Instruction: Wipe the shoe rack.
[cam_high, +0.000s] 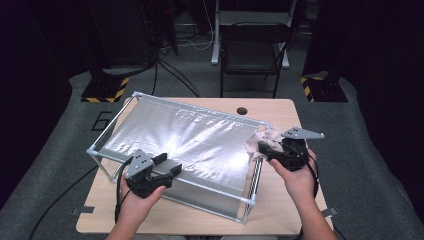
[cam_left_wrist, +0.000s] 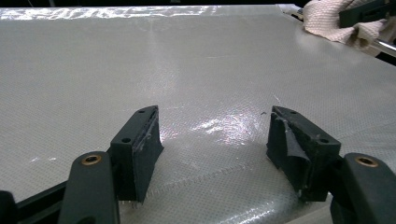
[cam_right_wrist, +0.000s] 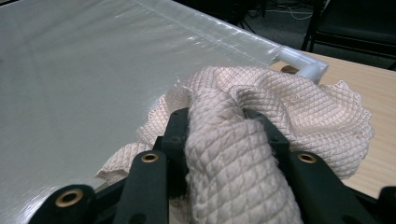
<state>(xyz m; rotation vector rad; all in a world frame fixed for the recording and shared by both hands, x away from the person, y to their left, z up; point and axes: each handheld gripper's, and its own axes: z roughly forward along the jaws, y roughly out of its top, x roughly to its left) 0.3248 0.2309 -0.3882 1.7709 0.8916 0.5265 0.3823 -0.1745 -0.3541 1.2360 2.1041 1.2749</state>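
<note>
a person's right gripper (cam_high: 270, 148) brings a crumpled pale-pink quilted cloth (cam_right_wrist: 261, 121) to the right edge of a shiny translucent plastic sheet (cam_high: 185, 137) stretched over a white-framed box (cam_high: 247, 200) on the wooden tabletop (cam_high: 280, 210), apparently for wiping. its jaws, partly open, have a fold of cloth bunched between them. the left gripper (cam_high: 167, 167) rests open-jawed on the sheet's near edge, likely steadying it.

Two forearms reach in from below. The left hand (cam_high: 137, 197) holds its left claw (cam_high: 167, 167) level, jaws wide apart. The right hand (cam_high: 297, 175) holds the right claw (cam_high: 265, 150) pointing left, jaws partly apart, holding fabric.
</note>
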